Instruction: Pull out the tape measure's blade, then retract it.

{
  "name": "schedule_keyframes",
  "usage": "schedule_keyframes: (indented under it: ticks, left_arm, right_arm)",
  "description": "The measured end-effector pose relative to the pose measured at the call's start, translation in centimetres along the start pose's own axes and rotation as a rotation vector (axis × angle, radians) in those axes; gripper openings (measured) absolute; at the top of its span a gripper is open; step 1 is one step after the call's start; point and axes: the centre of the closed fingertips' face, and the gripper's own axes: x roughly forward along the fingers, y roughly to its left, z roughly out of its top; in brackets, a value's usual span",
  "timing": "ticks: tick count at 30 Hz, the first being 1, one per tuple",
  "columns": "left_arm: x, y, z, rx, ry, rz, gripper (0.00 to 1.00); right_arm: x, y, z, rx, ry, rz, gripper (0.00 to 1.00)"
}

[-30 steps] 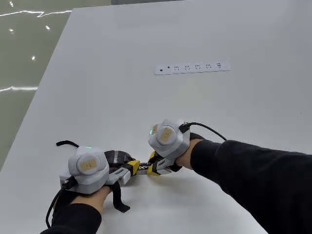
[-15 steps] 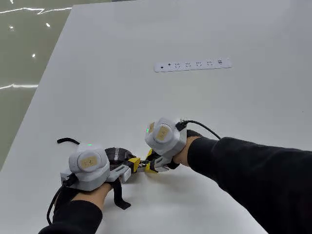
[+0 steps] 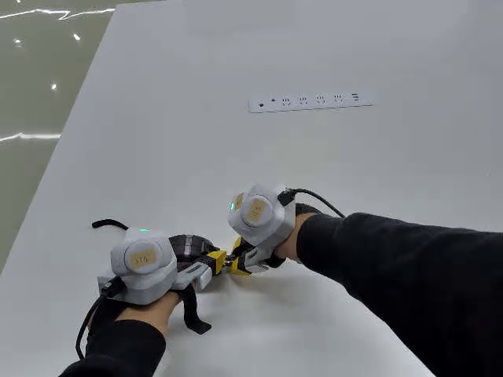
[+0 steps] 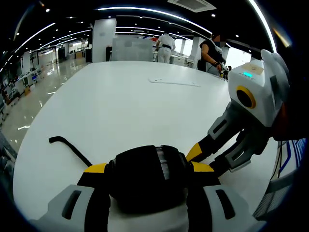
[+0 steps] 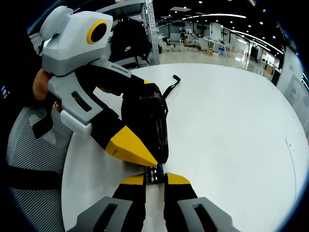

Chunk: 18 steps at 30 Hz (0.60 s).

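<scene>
The tape measure [image 5: 147,118], a black round case, rests on the white surface [image 3: 196,157] near the person's edge. The left gripper [image 4: 148,168] has its jaws closed around the case, one yellow tip on each side, as the left gripper view shows. From the other side, the right gripper [image 5: 154,178] points at the case. Its jaws are nearly together and pinch the blade end [image 5: 154,173], a small metal piece just beside the case. Very little blade shows between the case and those tips. In the head view the two grippers meet tip to tip. A black strap [image 3: 189,312] trails from the case toward the person, and a second black strip [image 3: 106,225] lies on the surface to the left. A white power strip [image 3: 310,100] lies well apart, farther up the surface.
</scene>
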Motion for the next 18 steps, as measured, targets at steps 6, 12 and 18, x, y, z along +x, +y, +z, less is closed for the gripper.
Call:
schedule_keyframes:
  ticks: [6,12,18]
  left_arm:
    - [0.06,0.06,-0.02,0.0,0.0,0.0,0.59]
    - [-0.07,-0.01,0.02,-0.002,0.001,-0.003,0.59]
    - [0.05,0.03,0.01,-0.004,0.001,-0.003,0.59]
  right_arm:
    - [0.17,0.04,0.2,-0.002,0.0,-0.003,0.09]
    - [0.43,-0.02,0.43,0.004,-0.009,0.001,0.09]
    - [0.77,0.05,0.95,-0.001,-0.016,-0.005,0.1]
